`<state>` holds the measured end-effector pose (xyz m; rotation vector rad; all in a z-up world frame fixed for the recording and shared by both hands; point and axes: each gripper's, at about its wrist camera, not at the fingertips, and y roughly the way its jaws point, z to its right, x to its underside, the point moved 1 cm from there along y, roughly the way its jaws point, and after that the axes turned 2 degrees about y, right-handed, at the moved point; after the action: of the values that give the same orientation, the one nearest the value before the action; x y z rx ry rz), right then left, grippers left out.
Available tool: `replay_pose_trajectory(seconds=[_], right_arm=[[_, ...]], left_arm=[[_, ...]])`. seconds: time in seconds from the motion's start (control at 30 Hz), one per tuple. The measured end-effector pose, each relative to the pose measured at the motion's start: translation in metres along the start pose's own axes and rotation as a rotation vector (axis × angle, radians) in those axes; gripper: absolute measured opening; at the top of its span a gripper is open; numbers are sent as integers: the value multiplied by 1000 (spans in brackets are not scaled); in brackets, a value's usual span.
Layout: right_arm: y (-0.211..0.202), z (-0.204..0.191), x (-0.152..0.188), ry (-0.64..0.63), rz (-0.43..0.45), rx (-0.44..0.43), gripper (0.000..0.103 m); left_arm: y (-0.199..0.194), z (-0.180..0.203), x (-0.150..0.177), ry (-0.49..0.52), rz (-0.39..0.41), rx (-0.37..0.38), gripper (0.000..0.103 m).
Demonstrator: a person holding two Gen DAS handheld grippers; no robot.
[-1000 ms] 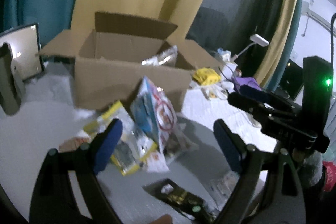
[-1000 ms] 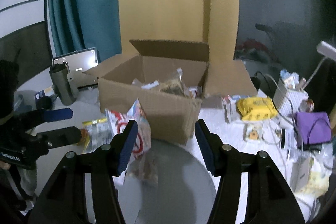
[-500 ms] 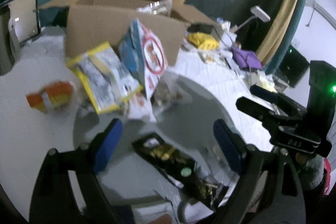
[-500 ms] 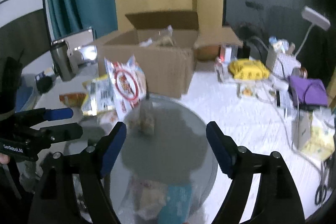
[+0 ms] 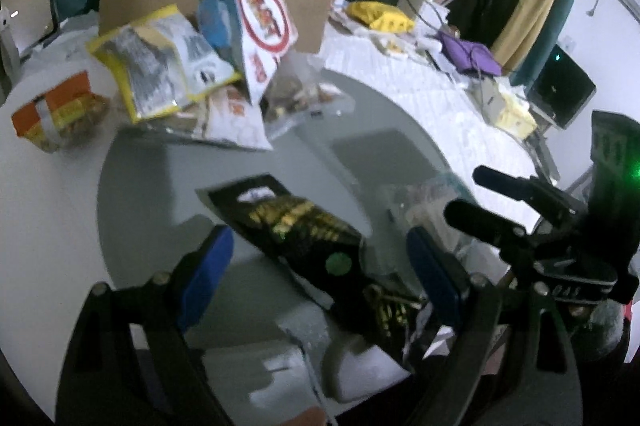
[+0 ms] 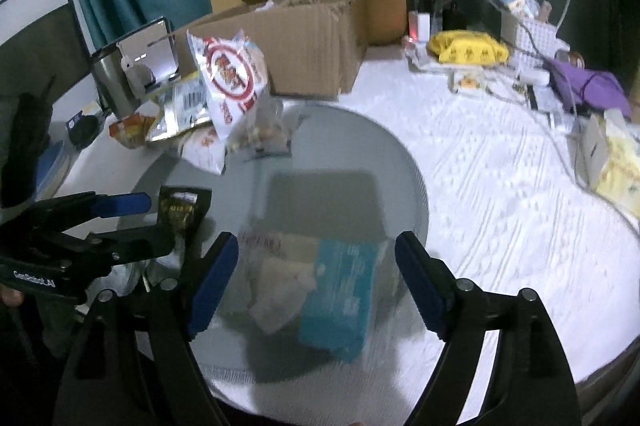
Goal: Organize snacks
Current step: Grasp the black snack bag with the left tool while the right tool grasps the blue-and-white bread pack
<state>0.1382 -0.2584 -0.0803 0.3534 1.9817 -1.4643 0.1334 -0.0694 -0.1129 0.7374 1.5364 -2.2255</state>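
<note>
Snacks lie scattered on a white cloth and round grey mat (image 6: 400, 162) before an open cardboard box (image 6: 312, 38). Left gripper (image 5: 316, 262) has fingers spread wide above a black packet (image 5: 304, 226), not touching it. Right gripper (image 6: 316, 266) jaws are opening, with a clear teal-labelled bag (image 6: 320, 290) lying between them, unpinched.

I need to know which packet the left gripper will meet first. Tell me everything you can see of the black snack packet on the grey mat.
The black snack packet is a long, flat, glossy pouch with gold print, a white patch near its far end and a green round sticker. It lies flat and diagonal on the grey mat, between the open fingers of the left gripper, untouched by either pad. Its near end runs under clear wrappers.
</note>
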Motion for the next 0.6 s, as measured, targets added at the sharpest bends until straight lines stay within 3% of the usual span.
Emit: replay_pose_trajectory(seconds=[0.13,0.2,0.5,0.57,0.6], right_arm=[[10,-3,11,1,-40,-18,84],[12,-5,13,-2,-34,-22,90],[23,-6,16,-39,-9,-5,90],[26,-8,16,-51,-2,8,90],[27,-9,16,-57,-1,12,90]], left_arm=[[11,0,4,8,-44,-18,89],[12,0,4,21,-41,-40,89],[15,1,6,72,-38,-63,87],[15,0,5,82,-37,-72,78],[15,1,4,87,-35,-82,68]])
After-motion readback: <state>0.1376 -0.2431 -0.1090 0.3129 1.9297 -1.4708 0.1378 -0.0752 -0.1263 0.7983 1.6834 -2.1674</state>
